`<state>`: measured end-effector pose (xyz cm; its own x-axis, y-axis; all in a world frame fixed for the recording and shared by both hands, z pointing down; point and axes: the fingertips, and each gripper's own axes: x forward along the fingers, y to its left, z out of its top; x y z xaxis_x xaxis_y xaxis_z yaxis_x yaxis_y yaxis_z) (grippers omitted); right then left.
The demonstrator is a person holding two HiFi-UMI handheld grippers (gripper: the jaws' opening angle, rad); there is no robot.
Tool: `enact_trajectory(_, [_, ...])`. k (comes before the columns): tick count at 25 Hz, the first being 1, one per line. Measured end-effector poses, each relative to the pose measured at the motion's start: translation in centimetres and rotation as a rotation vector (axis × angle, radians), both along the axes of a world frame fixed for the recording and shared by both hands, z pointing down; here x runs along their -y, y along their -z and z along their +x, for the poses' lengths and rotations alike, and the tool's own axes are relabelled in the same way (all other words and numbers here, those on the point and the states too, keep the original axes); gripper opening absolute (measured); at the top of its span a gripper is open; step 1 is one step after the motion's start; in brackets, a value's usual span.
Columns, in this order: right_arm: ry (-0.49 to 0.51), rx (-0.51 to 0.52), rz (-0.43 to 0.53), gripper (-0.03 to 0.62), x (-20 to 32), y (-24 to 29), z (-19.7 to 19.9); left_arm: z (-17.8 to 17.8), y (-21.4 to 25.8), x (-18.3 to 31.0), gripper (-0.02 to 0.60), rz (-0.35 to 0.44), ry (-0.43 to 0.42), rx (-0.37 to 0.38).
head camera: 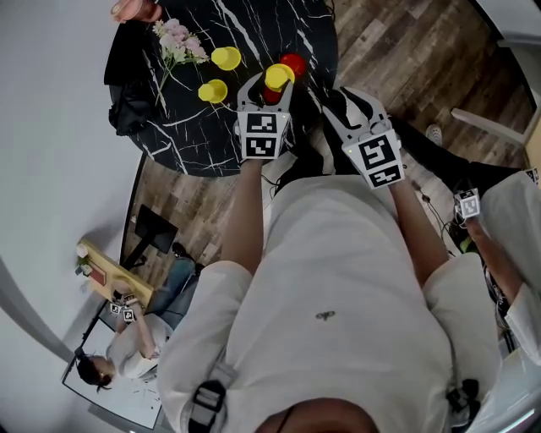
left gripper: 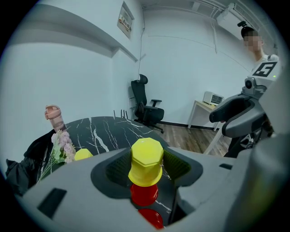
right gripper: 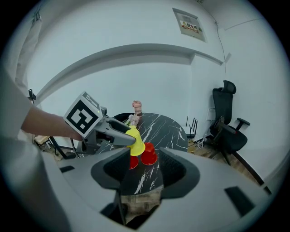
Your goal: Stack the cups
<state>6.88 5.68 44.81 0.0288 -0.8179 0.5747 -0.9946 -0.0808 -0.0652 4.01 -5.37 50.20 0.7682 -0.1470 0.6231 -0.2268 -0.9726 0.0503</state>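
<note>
Yellow cup (left gripper: 146, 161), upturned and tilted, sat clamped in the left hand-held gripper (head camera: 269, 84) just above the two red cups (right gripper: 149, 154) on the surface (head camera: 254, 34); let go askew, it could have toppled them; the right hand-held gripper (right gripper: 144, 170) gaped empty short of those cups.

On the round black marble table (head camera: 254, 25), two yellow plastic cups (head camera: 226, 58) (head camera: 212, 90) lay right of the pink flower bunch (head camera: 177, 41). Two red plastic cups (head camera: 293, 63) (head camera: 271, 95) stood nearer the right edge, a third yellow cup (head camera: 278, 76) above one.
</note>
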Motion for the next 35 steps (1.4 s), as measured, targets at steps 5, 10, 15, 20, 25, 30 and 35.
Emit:
enact_trajectory(5, [-0.005, 0.004, -0.003, 0.202, -0.1, -0.2, 0.1, 0.3, -0.1, -0.1, 0.221, 0.007, -0.011, 0.001])
enact_trajectory(10, [-0.009, 0.003, -0.005, 0.202, 0.1, -0.3, 0.1, 0.4, -0.2, 0.0, 0.221, 0.009, -0.019, -0.003])
enact_trajectory(15, [-0.018, -0.003, -0.004, 0.202, 0.2, -0.1, 0.0, 0.3, -0.2, -0.2, 0.227, 0.000, -0.041, -0.020])
enact_trajectory(20, [-0.027, -0.007, -0.002, 0.201, 0.1, 0.1, 0.1, 0.0, -0.3, -0.1, 0.255, 0.011, -0.031, -0.025])
enact_trajectory(25, [-0.025, -0.010, 0.001, 0.201, 0.0, 0.1, -0.2, -0.4, 0.1, -0.4, 0.255, 0.006, -0.039, -0.035])
enact_trajectory(30, [-0.013, -0.014, 0.008, 0.201, 0.5, 0.5, -0.9, -1.4, 0.6, -0.9, 0.255, -0.016, -0.045, -0.061])
enact_trajectory(35, [0.000, -0.017, 0.013, 0.201, 0.9, 0.6, -2.2, -3.4, 0.6, -0.6, 0.255, -0.019, -0.021, -0.064])
